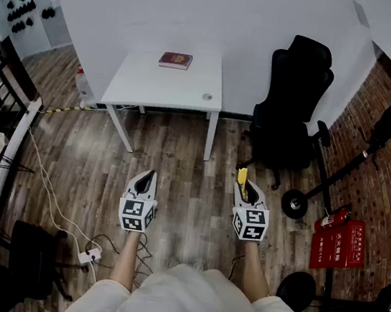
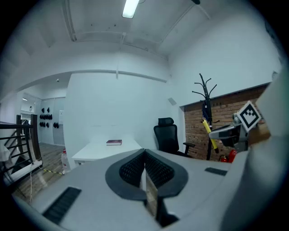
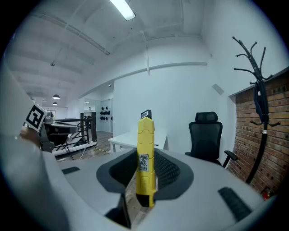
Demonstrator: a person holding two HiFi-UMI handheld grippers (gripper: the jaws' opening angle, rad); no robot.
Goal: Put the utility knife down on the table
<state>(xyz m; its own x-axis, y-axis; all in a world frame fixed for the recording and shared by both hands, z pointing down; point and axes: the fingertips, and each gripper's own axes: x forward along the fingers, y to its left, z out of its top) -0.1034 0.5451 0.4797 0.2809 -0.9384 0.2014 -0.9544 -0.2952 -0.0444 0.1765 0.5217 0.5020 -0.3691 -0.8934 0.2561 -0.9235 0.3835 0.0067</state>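
A yellow utility knife (image 3: pixel 146 160) with a black tip stands upright between the jaws of my right gripper (image 3: pixel 145 173), which is shut on it. In the head view the knife (image 1: pixel 242 180) sticks out ahead of the right gripper (image 1: pixel 247 189), over the wooden floor. My left gripper (image 1: pixel 145 180) is held beside it at the same distance; its pads (image 2: pixel 145 172) meet with nothing between them. The white table (image 1: pixel 143 79) stands well ahead of both grippers, against the wall, with a dark red book (image 1: pixel 175 60) on it.
A black office chair (image 1: pixel 291 107) stands right of the table. A scooter (image 1: pixel 357 163) and a red fire extinguisher box (image 1: pixel 338 242) sit by the brick wall (image 1: pixel 387 178) on the right. Cables and a power strip (image 1: pixel 91 254) lie on the floor at left, next to a black railing (image 1: pixel 3 88).
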